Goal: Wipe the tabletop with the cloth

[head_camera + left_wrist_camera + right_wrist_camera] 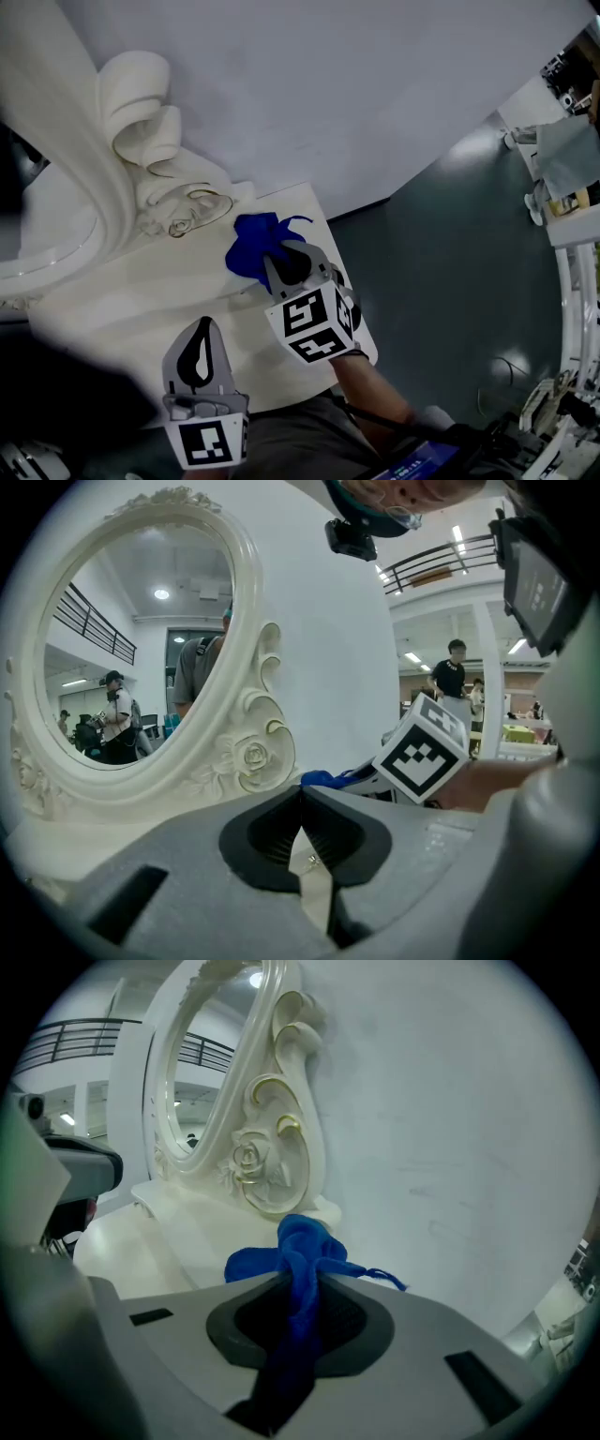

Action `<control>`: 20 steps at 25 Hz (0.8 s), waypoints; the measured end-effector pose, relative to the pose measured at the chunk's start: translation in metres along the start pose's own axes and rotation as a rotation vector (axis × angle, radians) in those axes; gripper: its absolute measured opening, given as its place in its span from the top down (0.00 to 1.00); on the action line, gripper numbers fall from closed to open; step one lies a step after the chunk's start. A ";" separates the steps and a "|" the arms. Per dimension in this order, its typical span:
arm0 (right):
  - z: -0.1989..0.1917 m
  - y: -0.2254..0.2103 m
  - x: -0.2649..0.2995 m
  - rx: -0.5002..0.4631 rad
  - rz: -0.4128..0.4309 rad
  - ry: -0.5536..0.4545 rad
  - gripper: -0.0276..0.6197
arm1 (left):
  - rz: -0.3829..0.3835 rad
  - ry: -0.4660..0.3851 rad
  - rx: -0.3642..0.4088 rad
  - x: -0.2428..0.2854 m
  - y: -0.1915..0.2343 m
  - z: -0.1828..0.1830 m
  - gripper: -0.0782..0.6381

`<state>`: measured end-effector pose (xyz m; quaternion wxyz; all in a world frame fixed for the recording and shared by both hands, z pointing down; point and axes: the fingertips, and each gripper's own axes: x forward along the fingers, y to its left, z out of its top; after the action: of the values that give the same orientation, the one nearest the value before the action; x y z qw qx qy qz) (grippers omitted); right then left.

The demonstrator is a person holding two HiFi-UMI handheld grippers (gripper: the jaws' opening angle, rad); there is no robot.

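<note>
The blue cloth lies bunched on the white tabletop, close to the foot of an ornate mirror. My right gripper is shut on the cloth. In the right gripper view the cloth runs back between the pads, with the bunch bulging out past the tips of the gripper. My left gripper hovers over the near part of the table, left of the right one, shut with nothing in it. In the left gripper view its jaws meet, and the cloth shows ahead beside the right gripper's marker cube.
A white carved mirror frame with scrolls and a rose stands at the table's back left, its oval glass facing me. A white wall backs the table. The table's right edge drops to a dark floor.
</note>
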<state>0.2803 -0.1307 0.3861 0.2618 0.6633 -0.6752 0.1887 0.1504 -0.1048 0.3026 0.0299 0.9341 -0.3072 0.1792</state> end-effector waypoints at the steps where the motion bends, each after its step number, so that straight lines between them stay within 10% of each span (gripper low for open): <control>1: -0.004 -0.008 -0.003 0.006 -0.019 0.003 0.86 | -0.008 -0.002 0.004 0.002 -0.005 0.001 0.87; 11: -0.043 -0.085 -0.060 0.048 -0.209 0.063 0.86 | -0.069 -0.024 0.021 -0.002 -0.045 0.007 0.87; 20: -0.015 -0.042 -0.071 -0.047 -0.198 0.048 0.86 | 0.005 -0.006 -0.058 -0.049 -0.012 -0.013 0.87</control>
<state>0.3227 -0.0668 0.3511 0.3105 0.7158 -0.6042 0.1618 0.1169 -0.0654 0.2984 0.0557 0.9326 -0.3149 0.1674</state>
